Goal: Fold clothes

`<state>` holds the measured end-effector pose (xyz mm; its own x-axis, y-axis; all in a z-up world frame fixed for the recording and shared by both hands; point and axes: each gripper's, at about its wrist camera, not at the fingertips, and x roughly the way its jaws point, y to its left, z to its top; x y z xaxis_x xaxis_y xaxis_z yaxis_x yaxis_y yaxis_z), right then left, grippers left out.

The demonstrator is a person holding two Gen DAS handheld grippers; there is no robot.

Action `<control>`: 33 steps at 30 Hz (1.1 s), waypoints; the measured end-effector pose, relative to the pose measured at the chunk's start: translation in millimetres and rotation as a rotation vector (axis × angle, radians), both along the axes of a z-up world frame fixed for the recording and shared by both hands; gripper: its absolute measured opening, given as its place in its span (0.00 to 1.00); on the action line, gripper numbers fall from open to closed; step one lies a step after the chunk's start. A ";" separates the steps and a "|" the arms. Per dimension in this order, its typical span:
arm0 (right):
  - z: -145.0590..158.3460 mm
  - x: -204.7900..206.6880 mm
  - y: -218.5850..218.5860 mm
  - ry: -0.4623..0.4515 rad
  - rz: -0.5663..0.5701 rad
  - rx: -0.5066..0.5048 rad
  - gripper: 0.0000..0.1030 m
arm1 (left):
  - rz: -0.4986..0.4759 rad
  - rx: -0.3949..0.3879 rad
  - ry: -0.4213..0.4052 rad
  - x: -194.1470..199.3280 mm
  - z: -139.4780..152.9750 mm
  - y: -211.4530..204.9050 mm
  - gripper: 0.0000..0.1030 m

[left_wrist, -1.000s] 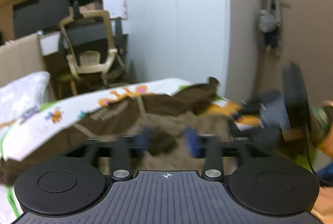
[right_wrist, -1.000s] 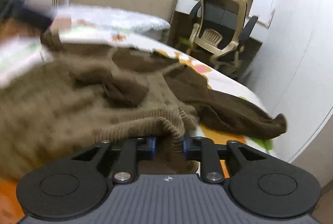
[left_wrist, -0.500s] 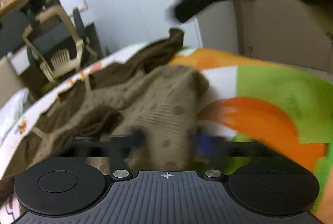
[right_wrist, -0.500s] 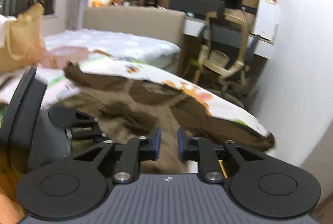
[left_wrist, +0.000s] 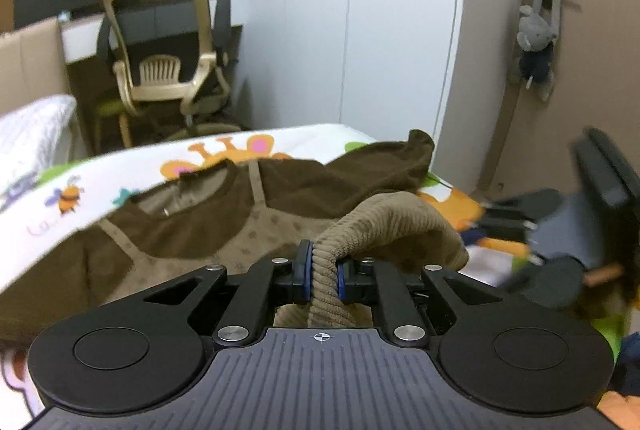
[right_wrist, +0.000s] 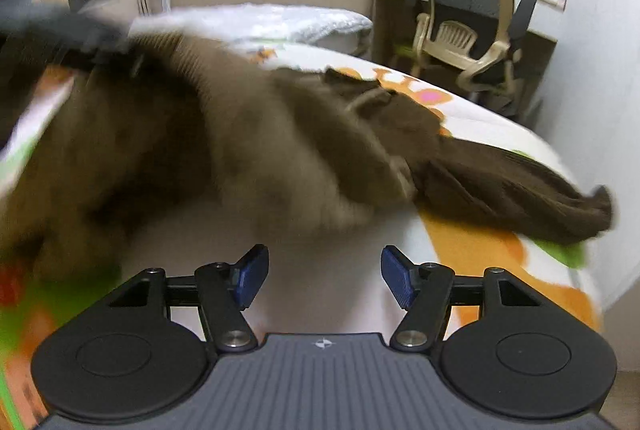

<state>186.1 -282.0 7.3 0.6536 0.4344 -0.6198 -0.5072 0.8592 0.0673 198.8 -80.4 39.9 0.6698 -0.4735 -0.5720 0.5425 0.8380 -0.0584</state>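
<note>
Fingers of left gripper (left_wrist: 319, 272) were clamped on ribbed tan hem (left_wrist: 340, 250) of two-tone brown knit sweater (left_wrist: 224, 226), lifted off cartoon-print bedsheet (left_wrist: 100, 174). Sweater body lay spread on bed, dark sleeve (left_wrist: 384, 166) trailing toward wall.

Right view: right gripper (right_wrist: 324, 276) fingers were wide apart, empty, hovering just short of blurred sweater (right_wrist: 208, 154); sleeve end (right_wrist: 560, 206) near bed edge.

Step, likely: re-gripping hem corners before first fold. Next: right gripper closes on opposite hem corner, then both pull taut.

Brown sweater (left_wrist: 328, 186) on cartoon-print bed (left_wrist: 120, 174)
</note>
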 end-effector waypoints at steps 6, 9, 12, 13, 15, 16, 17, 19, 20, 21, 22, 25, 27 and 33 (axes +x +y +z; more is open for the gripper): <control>8.5 0.6 19.4 -0.008 0.098 0.102 0.53 | -0.081 -0.147 0.091 -3.4 -0.8 12.1 0.41; 27.4 -21.6 11.4 -0.062 0.107 0.174 0.42 | -0.100 -0.218 0.070 -14.9 13.1 21.6 0.58; 56.1 -52.7 -3.9 -0.123 0.169 0.287 0.37 | -0.112 -0.278 0.013 -31.4 32.6 33.9 0.76; 65.6 -63.0 -9.5 -0.146 0.194 0.324 0.37 | -0.113 -0.283 -0.012 -38.8 38.5 36.4 0.83; 81.0 -80.4 -15.4 -0.190 0.221 0.361 0.37 | -0.123 -0.267 -0.062 -54.4 45.9 37.8 0.88; 86.1 -86.9 -17.4 -0.211 0.215 0.354 0.37 | -0.131 -0.239 -0.075 -61.2 45.1 34.7 0.91; 90.7 -93.1 -19.3 -0.232 0.205 0.342 0.37 | -0.137 -0.207 -0.084 -67.9 42.8 30.6 0.91; 96.7 -102.2 -23.5 -0.258 0.171 0.307 0.40 | -0.149 -0.115 -0.074 -80.8 29.1 17.9 0.91; 96.4 -104.2 -24.7 -0.257 0.139 0.271 0.42 | -0.158 -0.065 -0.061 -87.6 18.6 12.0 0.91; 93.9 -107.4 -24.6 -0.255 0.101 0.220 0.48 | -0.167 -0.016 -0.048 -94.3 8.2 6.1 0.91; 88.7 -109.7 -23.8 -0.254 0.061 0.147 0.54 | -0.178 0.035 -0.038 -101.2 -2.5 0.8 0.91; 57.2 -114.6 -15.0 -0.247 -0.019 -0.147 0.62 | -0.213 0.188 -0.040 -120.5 -36.3 -9.6 0.91; 36.1 -110.8 -12.4 -0.196 -0.043 -0.222 0.63 | -0.207 0.227 -0.036 -121.4 -52.6 -12.6 0.91; -8.2 -75.5 -0.3 -0.046 -0.094 -0.199 0.62 | -0.191 0.277 -0.055 -116.7 -85.7 -20.6 0.54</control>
